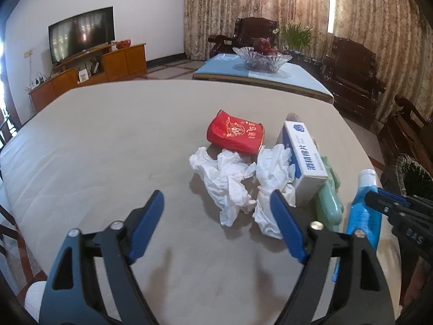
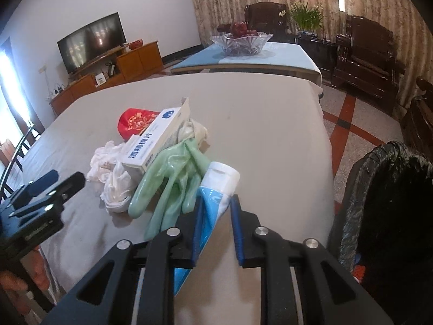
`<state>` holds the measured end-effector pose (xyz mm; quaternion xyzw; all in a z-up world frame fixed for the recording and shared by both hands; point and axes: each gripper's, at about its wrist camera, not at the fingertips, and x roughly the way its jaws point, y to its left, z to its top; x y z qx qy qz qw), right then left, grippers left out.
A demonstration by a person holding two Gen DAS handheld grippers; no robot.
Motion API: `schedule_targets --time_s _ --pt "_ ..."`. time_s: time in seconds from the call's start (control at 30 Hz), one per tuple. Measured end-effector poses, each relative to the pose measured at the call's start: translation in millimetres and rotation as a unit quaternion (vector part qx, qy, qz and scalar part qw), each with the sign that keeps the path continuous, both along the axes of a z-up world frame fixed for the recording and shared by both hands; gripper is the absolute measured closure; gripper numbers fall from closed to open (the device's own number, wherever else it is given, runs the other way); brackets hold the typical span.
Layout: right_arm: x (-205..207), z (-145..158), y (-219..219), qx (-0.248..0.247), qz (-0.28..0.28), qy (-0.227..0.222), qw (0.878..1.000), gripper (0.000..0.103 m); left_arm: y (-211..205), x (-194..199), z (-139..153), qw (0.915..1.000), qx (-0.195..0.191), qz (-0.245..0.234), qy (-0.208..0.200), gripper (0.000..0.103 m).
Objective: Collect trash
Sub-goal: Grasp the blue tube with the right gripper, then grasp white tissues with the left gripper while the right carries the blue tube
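Right claw (image 2: 216, 205) clamped on blue tube (image 2: 213, 189) | left claw (image 1: 217, 203) spread wide, empty

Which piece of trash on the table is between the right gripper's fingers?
The blue-and-white tube. It lies between the right gripper fingers, whereas the green glove, white box, red pouch and crumpled tissues lie farther off, untouched.

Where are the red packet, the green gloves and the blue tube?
red packet (image 1: 235, 133), left wrist view, middle of its printed face.
green gloves (image 2: 173, 173), right wrist view, palm area.
blue tube (image 2: 216, 189), right wrist view, body just below its white cap.
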<state>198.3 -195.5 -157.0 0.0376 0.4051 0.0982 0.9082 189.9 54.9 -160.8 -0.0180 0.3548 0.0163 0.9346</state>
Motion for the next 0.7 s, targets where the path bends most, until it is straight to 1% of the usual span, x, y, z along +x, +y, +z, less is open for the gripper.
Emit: schedule_targets --time_s 0.1,0.17,0.23,0.33,0.37,0.4,0.43,0.47,0.57,0.67,0.7 --pt "2 -4 0 0.0 -0.001 0.005 1.0 0.083 4 13 -6 0.9999 -0.011 0.009 0.006 0.037" --pt "2 -6 0 0.0 0.0 0.008 1.0 0.083 9 22 -9 0.9995 -0.023 0.017 0.01 0.039" --pt "3 -8 2 -0.003 0.001 0.009 1.0 0.083 11 29 -13 0.9994 -0.027 0.018 0.014 0.042" --pt "4 -11 2 -0.004 0.001 0.015 1.0 0.083 13 42 -23 0.9988 -0.034 0.016 0.032 0.047" --pt "5 -12 1 -0.004 0.0 0.017 1.0 0.083 15 43 -26 0.9985 -0.039 0.016 0.036 0.054" --pt "5 -13 2 -0.003 0.001 0.019 1.0 0.083 17 47 -29 0.9978 -0.048 0.016 0.043 0.068" --pt "5 -13 2 -0.003 0.002 0.02 1.0 0.083 19 47 -31 0.9972 -0.055 0.014 0.047 0.076" --pt "5 -12 2 -0.003 0.004 0.02 1.0 0.083 20 47 -32 0.997 -0.06 0.013 0.048 0.081" --pt "3 -5 3 -0.01 0.008 0.009 1.0 0.083 20 40 -24 0.998 -0.051 0.015 0.033 0.086" --pt "0 6 3 -0.003 0.01 -0.001 1.0 0.084 20 27 -9 0.999 -0.037 0.021 0.015 0.088" --pt "-1 9 3 -0.002 0.012 -0.003 1.0 0.084 19 21 -2 0.9994 -0.026 0.024 0.007 0.088"
